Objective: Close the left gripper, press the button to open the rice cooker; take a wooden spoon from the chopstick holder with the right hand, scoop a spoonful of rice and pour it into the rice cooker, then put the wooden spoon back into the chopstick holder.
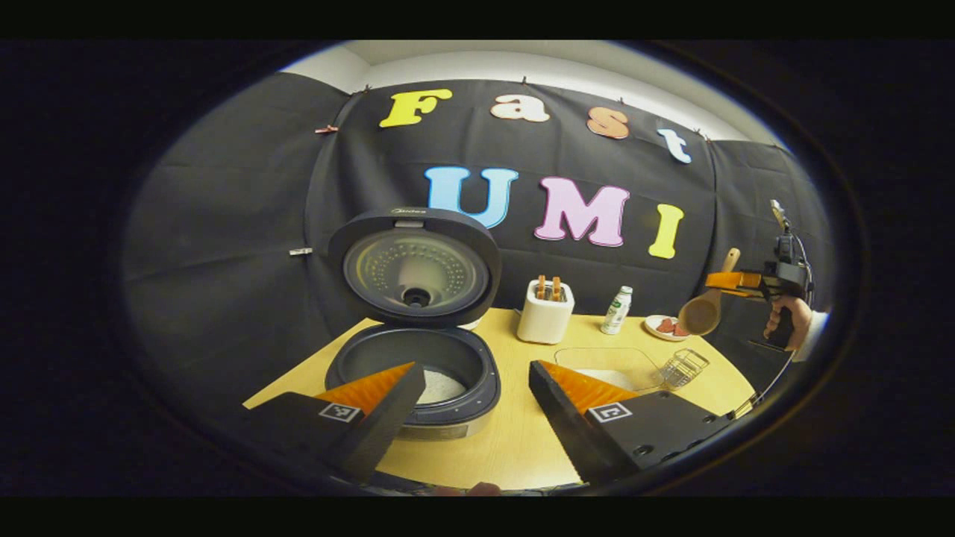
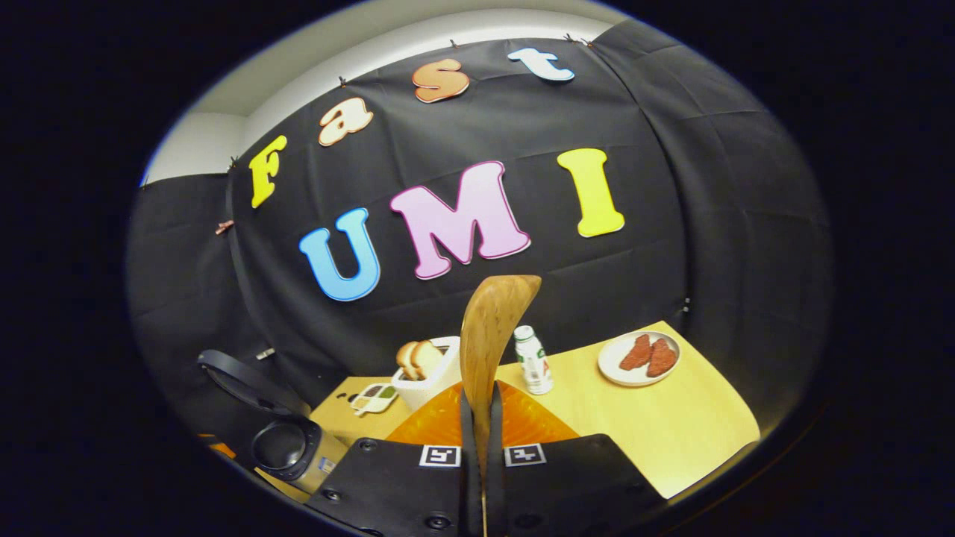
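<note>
Looking along the left gripper [image 1: 477, 388], we find its two fingers spread wide apart over the yellow table [image 1: 515, 440], grasping nothing. Between and beyond them sits the rice cooker [image 1: 414, 373], its lid [image 1: 415, 268] standing upright and open, with white rice [image 1: 442, 385] lying in the inner pot (partly hidden by the nearer finger). Behind it, toward the wall, we see the white chopstick holder [image 1: 546, 312] with wooden handles poking out, a small white bottle [image 1: 617, 309] beside that, and a plate [image 1: 666, 327] of reddish pieces farther along. A clear container [image 1: 615, 365] with rice in it and a small wire basket [image 1: 684, 367] rest nearer the front edge. Off to the side, a hand [image 1: 783, 321] carries the right gripper [image 1: 727, 281] in the air above the table's far end, clenched on the handle of the wooden spoon [image 1: 705, 307], whose bowl hangs low and tilted.

From the right gripper view, we get the close side of that hold: the right gripper [image 2: 483, 418] has both fingers pressed together on the spoon [image 2: 489, 328], which rises edge-on straight ahead. Here the cooker [image 2: 276, 440] sits low at one side, seen from behind its raised lid, while the holder [image 2: 433, 380], bottle [image 2: 534, 359] and plate [image 2: 639, 359] lie beyond on the table [image 2: 671, 432].
</note>
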Tool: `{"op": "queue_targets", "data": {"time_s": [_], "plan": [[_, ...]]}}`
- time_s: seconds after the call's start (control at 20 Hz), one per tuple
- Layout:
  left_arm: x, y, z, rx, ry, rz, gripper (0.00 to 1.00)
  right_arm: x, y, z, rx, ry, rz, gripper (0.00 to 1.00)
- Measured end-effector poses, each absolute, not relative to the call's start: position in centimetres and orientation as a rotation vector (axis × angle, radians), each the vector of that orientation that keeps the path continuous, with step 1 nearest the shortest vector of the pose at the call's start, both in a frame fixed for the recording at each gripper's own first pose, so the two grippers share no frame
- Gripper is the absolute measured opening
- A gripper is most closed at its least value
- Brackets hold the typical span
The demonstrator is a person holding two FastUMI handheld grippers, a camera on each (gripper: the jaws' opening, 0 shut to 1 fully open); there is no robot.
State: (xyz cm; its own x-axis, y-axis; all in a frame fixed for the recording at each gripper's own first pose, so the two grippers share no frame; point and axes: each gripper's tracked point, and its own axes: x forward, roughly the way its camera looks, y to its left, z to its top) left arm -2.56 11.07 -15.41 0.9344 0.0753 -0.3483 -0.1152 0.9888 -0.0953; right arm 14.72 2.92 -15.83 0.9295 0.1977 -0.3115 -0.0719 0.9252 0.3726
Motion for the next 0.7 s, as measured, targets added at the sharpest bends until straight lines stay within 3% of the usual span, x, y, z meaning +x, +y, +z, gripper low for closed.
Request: {"op": "queue_targets", "data": {"time_s": [0.05, 0.3, 0.45, 0.7], "plan": [[-2.4, 10.8, -15.3, -0.111, 0.355, 0.094, 0.99, 14.8, 1.8, -16.8, 0.348, 0.369, 0.127, 0.06], [-1.5, 9.3, -14.6, -0.079, 0.359, 0.074, 0.98, 15.3, -2.8, -22.4, 0.239, 0.456, 0.088, 0.07], [-0.9, 8.3, -14.2, -0.053, 0.363, 0.06, 0.95, 15.4, -3.8, -25.7, 0.224, 0.518, 0.094, 0.07], [-0.5, 7.4, -13.9, -0.04, 0.373, 0.054, 0.98, 15.5, -3.5, -30.4, 0.244, 0.598, 0.114, 0.07]]}}
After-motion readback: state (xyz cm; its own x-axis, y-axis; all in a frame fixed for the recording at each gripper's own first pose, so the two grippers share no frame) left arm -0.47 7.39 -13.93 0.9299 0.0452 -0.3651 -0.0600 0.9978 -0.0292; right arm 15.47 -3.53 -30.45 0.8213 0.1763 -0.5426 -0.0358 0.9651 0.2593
